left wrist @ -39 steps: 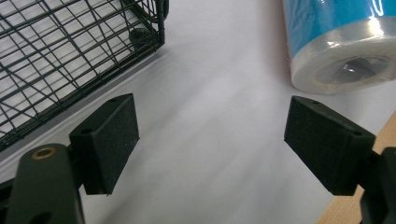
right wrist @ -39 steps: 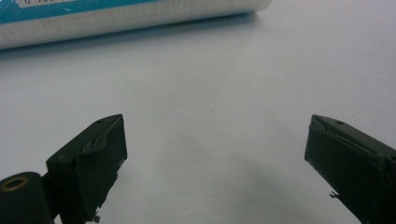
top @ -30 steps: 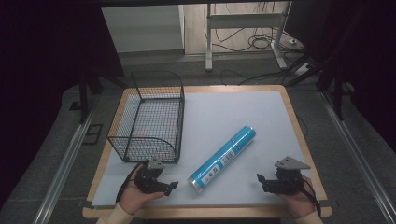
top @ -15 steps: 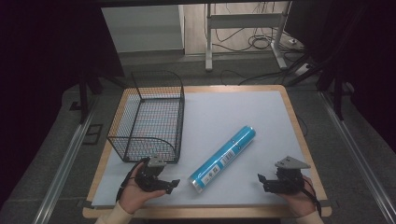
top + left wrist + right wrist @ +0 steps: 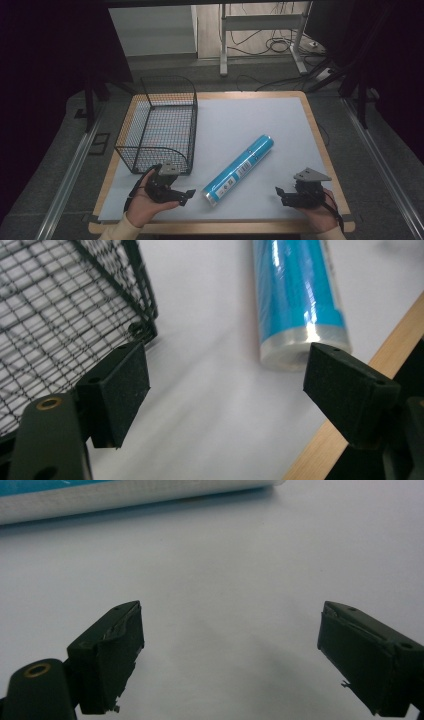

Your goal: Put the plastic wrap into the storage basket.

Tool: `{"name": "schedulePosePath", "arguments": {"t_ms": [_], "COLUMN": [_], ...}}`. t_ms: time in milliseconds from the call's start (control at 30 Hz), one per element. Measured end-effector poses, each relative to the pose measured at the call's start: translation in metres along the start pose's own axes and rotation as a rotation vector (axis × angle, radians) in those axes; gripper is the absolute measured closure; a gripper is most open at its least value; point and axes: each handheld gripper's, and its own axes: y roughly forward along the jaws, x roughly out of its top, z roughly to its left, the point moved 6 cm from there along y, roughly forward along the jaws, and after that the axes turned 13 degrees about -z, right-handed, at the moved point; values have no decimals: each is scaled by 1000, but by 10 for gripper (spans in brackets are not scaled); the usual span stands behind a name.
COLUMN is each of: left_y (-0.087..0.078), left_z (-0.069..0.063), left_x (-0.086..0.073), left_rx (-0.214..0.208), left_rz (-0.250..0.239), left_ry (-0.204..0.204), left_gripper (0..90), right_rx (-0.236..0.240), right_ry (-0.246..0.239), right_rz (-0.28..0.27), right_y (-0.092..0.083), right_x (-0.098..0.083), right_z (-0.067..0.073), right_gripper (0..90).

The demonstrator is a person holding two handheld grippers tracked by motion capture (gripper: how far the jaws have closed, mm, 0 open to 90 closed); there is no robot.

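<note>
The long blue plastic-wrapped tube [image 5: 239, 170] lies flat on the bench, its near end pointing toward the left gripper [image 5: 184, 195], far end angled away from the black wire basket [image 5: 159, 125]. Both grippers' fingers stand open, holding nothing; the right gripper [image 5: 281, 194] sits beside the tube.

wire basket [image 5: 162, 127] on table [image 5: 260, 115]

Blue tube [image 5: 239, 170] with white label, black mesh basket [image 5: 160, 127], white tabletop [image 5: 250, 120]
</note>
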Motion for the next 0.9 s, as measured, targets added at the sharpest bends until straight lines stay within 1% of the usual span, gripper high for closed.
{"name": "schedulePosePath", "arguments": {"t_ms": [167, 267, 367, 600, 900], "left_y": [-1, 0, 2, 10, 23], "left_z": [-4, -6, -7, -11, -18], "left_x": [13, 18, 22, 33, 44], "left_rx": [0, -5, -8, -25, -40], "left_rz": [-5, 1, 2, 5, 16], "left_ry": [5, 16, 17, 25, 43], "left_gripper": [177, 174, 174, 173, 170], "right_rx": [5, 7, 4, -1, -3], "right_ry": [0, -4, 1, 8, 9], "right_rz": [1, 5, 3, 10, 1], "right_y": [0, 1, 1, 2, 1], "right_x": [-1, -1, -1, -3, -2], "right_z": [1, 1, 0, -1, -1], "right_gripper": [116, 116, 116, 115, 116]}}
